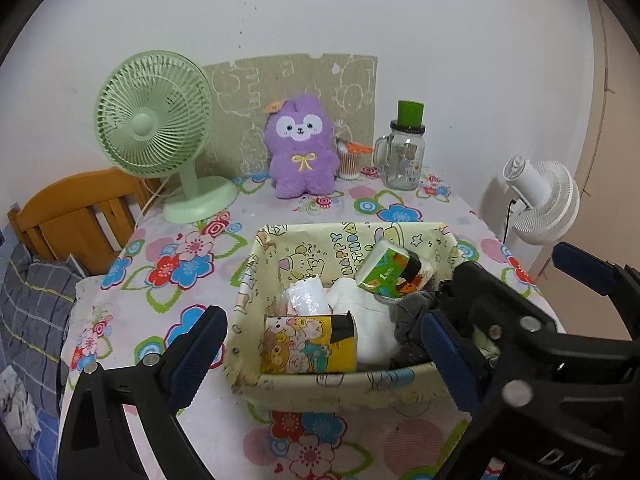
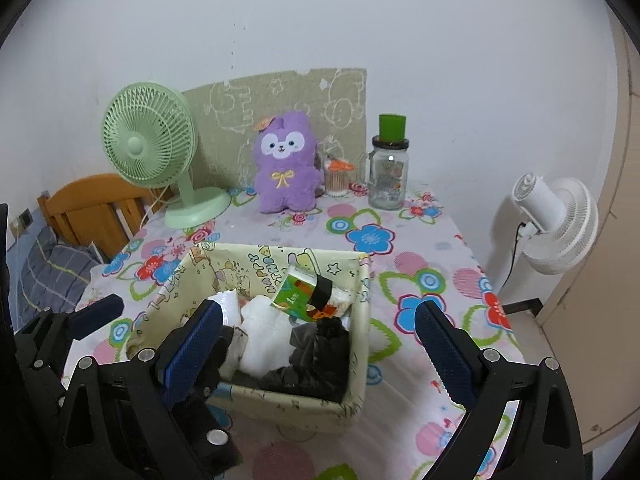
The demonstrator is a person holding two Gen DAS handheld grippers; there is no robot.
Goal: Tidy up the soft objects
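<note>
The right gripper [image 2: 320,348] and left gripper [image 1: 320,348] hold their jaws spread and empty over the basket [image 2: 356,364]; the purple plush [image 2: 285,164] sits at 12 o'clock on the table [image 2: 420,380].

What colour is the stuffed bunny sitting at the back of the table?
The plush bunny is purple with a yellow bow, clearest in the left wrist view.

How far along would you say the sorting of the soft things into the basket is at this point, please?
Mostly done, it seems: the basket already holds tissue packs, white cloth and dark cloth. Nothing is in hand; the left gripper and right gripper stand open and empty. Possibly left: the purple plush, sitting on the table by the wall.
</note>
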